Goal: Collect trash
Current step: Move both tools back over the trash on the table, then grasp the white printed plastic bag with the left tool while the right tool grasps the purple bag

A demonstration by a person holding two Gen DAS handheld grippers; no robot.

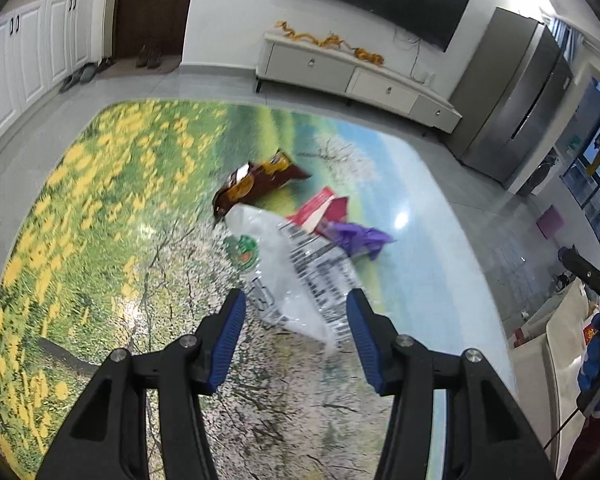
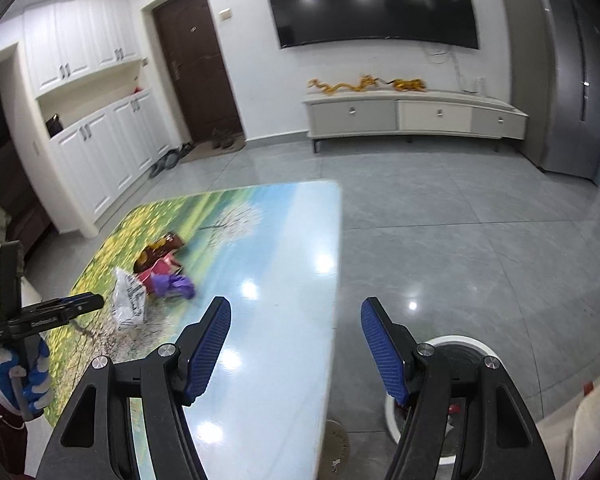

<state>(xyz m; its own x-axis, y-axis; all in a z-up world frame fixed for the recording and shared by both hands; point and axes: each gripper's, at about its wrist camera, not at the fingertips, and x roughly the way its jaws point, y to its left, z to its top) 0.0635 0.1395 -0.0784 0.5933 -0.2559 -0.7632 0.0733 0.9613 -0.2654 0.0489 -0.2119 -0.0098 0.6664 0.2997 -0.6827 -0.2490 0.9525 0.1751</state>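
While the left wrist view looks down its own fingers, the left gripper (image 1: 296, 304) hangs with its blue-padded jaws spread wide and nothing between them, over a table (image 1: 100, 240) printed with yellow flowers and blossom trees. Just ahead of its fingertips lies a clear plastic bag (image 1: 288, 264) with black print; beyond that sit a brown snack wrapper (image 1: 256, 184), ahead and slightly left, a red packet (image 1: 319, 208) and a crumpled purple wrapper (image 1: 359, 238), ahead and to the right, all close together on the tabletop. From the right wrist view, the right gripper (image 2: 296, 308) is also spread wide and empty, poised above the near right edge of the table (image 2: 284, 240). Far to its left the same trash pile (image 2: 156, 280) rests, with the left gripper (image 2: 88, 302) just beside the bag. Below its right finger stands a white bin (image 2: 459, 344) on the grey floor.
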